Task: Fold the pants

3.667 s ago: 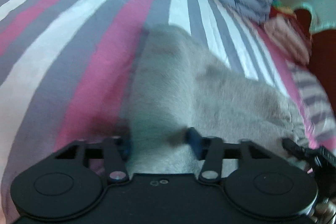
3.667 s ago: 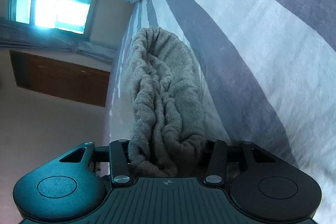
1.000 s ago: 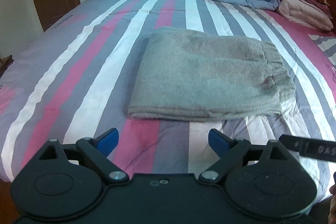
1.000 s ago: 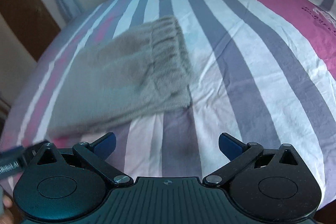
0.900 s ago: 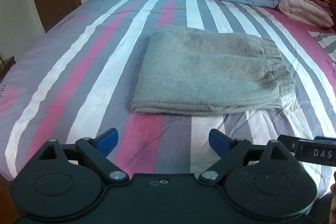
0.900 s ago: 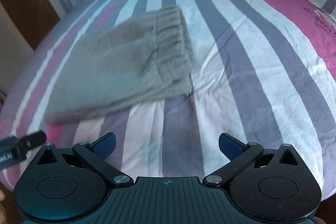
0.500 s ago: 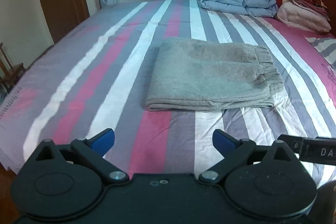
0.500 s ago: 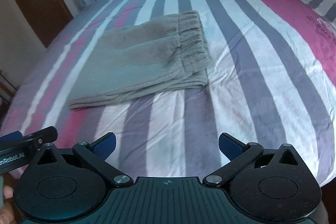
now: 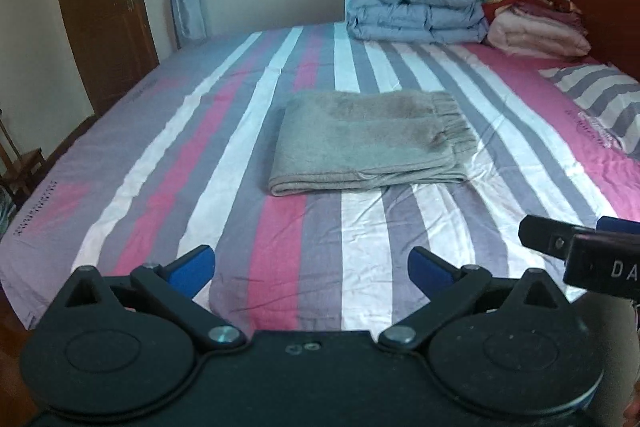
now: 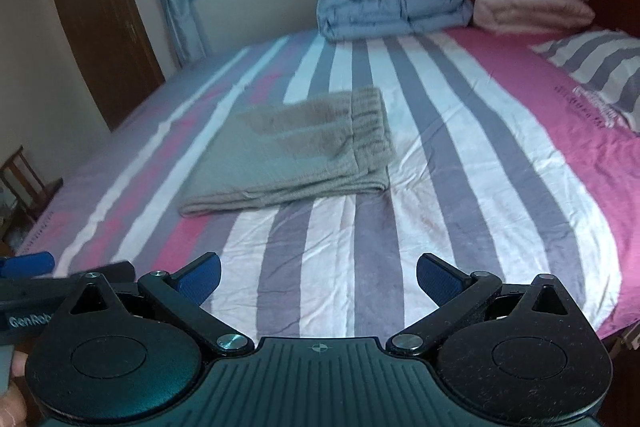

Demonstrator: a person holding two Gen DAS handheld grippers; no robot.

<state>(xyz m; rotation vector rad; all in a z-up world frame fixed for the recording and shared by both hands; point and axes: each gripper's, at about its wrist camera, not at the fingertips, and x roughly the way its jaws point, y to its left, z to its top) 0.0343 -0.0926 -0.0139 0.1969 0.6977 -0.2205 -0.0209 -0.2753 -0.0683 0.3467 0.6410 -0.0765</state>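
The grey fleece pants (image 9: 368, 139) lie folded into a flat rectangle in the middle of the striped bed (image 9: 160, 167), elastic waistband to the right. In the right wrist view the pants (image 10: 296, 155) lie left of centre. My left gripper (image 9: 310, 263) hangs above the bed's near edge, well short of the pants; its jaws are opening and nothing is between them. My right gripper (image 10: 318, 273) is likewise back over the near edge, wide open and empty. The blue fingertips (image 10: 200, 277) touch nothing.
A folded blue duvet (image 9: 412, 11) and a stack of pink blankets (image 9: 536, 35) sit at the far right of the bed by the wooden headboard (image 9: 600, 7). A striped pillow (image 9: 600, 99) lies at the right. A brown door (image 9: 100, 7) and a chair (image 9: 20, 167) stand at the left.
Both grippers have pulled back and up from the pants, which now look smaller and farther off. More of the room and window shows. The pants have not moved.
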